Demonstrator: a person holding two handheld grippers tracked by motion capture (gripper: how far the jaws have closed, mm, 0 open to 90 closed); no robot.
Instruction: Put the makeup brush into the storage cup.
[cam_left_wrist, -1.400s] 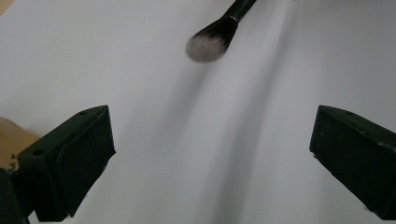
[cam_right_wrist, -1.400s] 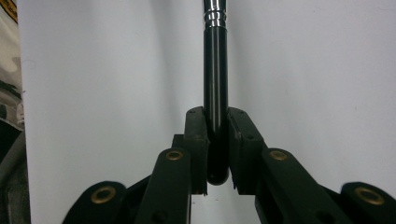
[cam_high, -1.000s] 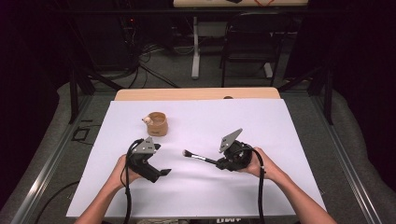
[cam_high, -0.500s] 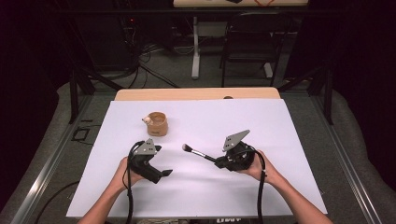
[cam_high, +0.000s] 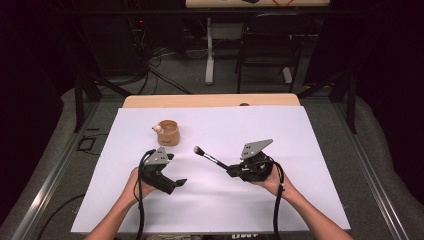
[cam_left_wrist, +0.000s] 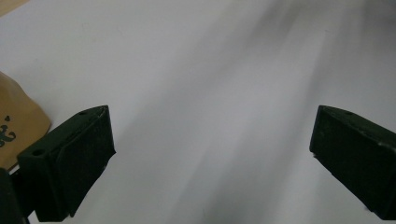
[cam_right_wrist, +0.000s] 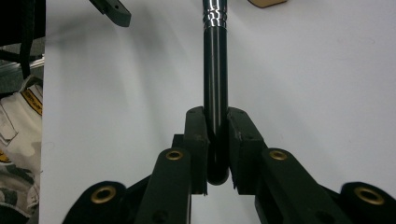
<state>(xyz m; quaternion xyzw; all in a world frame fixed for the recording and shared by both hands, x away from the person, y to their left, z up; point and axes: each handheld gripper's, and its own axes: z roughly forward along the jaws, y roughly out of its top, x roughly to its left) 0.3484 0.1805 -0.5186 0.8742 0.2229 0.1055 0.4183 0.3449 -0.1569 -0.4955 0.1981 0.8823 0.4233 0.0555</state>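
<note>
1. My left gripper hovers near the tabletop's front edge, jaws spread wide, empty.
2. The small wooden cup stands toward the far left.
3. My right gripper clamps a makeup brush, bristles pointing toward the cup.

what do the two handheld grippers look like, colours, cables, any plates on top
Both the left gripper and right gripper are black, each topped by a grey three-cornered plate and trailing a black cable. The jaws are blocky black pads; the right's linkages carry brass-coloured rivets. The forearms are bare, without sleeves.
</note>
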